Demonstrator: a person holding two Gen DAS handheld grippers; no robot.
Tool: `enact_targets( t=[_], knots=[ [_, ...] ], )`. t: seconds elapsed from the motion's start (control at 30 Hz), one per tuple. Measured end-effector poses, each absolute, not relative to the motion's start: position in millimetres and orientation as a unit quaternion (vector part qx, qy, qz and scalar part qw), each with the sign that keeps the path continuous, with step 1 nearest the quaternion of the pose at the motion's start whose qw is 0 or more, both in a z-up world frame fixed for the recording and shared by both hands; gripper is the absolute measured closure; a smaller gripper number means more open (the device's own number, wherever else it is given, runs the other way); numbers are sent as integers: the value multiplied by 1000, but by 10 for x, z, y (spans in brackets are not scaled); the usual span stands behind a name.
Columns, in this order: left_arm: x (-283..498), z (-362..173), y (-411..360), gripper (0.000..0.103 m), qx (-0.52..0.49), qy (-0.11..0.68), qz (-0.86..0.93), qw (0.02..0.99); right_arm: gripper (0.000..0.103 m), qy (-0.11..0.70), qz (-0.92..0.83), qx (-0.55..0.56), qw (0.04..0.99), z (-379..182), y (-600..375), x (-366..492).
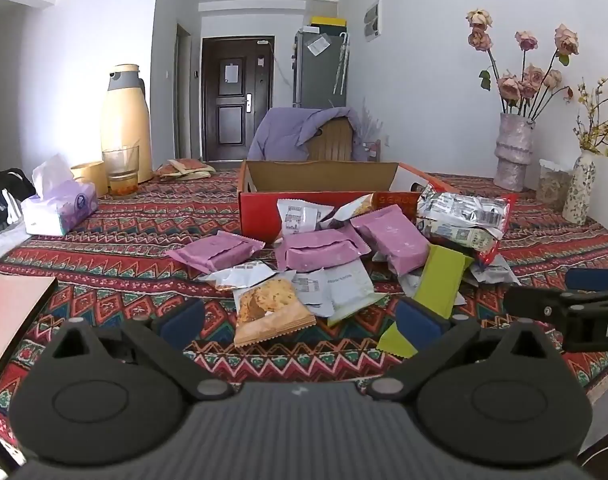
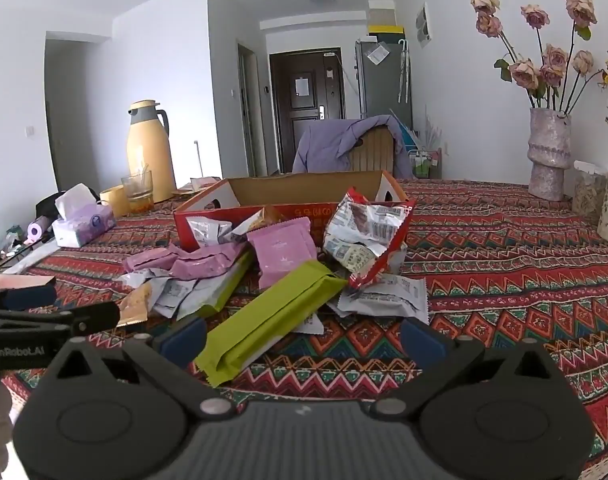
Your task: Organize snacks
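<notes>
Loose snack packets are heaped on the patterned tablecloth in front of an open, empty red cardboard box (image 1: 259, 212). The heap holds purple packets (image 1: 320, 250), a biscuit packet (image 1: 269, 312), a long green packet (image 1: 436, 288) and crumpled silver-red bags (image 1: 464, 216). My left gripper (image 1: 299, 322) is open, just short of the biscuit packet, with nothing held. My right gripper (image 2: 302, 339) is open too. The near end of the green packet (image 2: 271, 316) lies on the cloth between its fingers, untouched. Behind it lie a pink packet (image 2: 283, 250) and a silver-red bag (image 2: 364, 228). Each gripper shows at the edge of the other's view.
At the left stand a tissue box (image 1: 59, 210), a glass (image 1: 121, 170) and a yellow thermos (image 1: 125, 124). Vases with dried flowers (image 1: 514, 152) and a jar line the right wall. A pink board (image 1: 11, 300) lies at the near left edge. A draped chair (image 1: 328, 136) stands behind the box.
</notes>
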State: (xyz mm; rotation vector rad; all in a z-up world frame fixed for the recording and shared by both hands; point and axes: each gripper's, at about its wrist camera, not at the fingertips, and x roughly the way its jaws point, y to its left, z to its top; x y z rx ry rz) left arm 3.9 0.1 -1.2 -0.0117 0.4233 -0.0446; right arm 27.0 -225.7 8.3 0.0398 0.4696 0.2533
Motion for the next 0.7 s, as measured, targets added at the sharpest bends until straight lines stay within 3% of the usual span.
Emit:
enact_targets(
  t=[0.7],
  knots=[
    [38,-29,-5,0,-13,211,-24,977,0,234,125,19,964,63,-2256,287]
  ],
)
